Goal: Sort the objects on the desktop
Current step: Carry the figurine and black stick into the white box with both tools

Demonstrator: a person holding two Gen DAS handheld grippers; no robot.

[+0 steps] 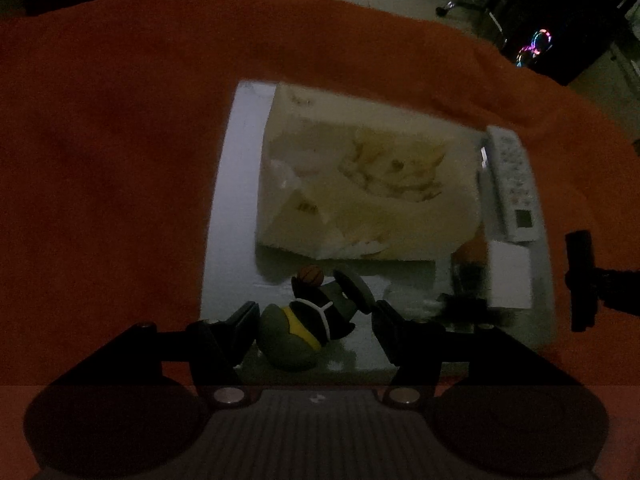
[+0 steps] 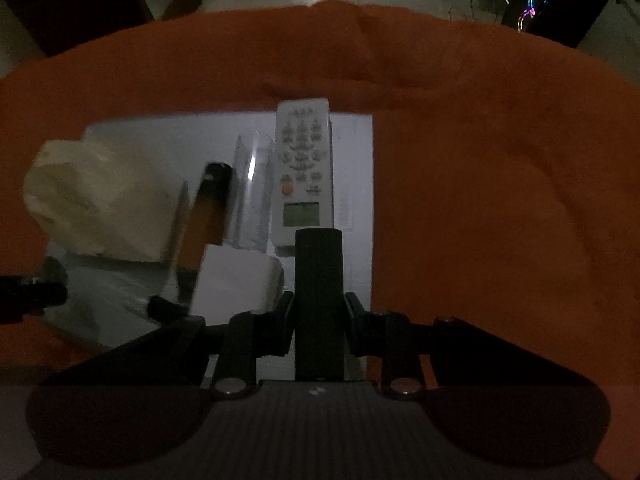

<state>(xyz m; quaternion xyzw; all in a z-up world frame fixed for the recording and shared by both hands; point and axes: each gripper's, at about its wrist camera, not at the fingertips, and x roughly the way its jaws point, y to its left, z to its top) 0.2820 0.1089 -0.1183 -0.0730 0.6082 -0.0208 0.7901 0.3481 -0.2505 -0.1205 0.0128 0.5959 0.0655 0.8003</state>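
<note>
Left wrist: figurine between tongs

Both wrist views look down closely, sharing the white tray.

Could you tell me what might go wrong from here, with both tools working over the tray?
1. The right tool holds a black bar just above the remote; lowered straight, it could land on the remote or nudge the white block.
2. The left tool is open around the duck toy, whose rounded body could slip or tip when squeezed.
3. Dim light and blur make gaps hard to judge.
</note>
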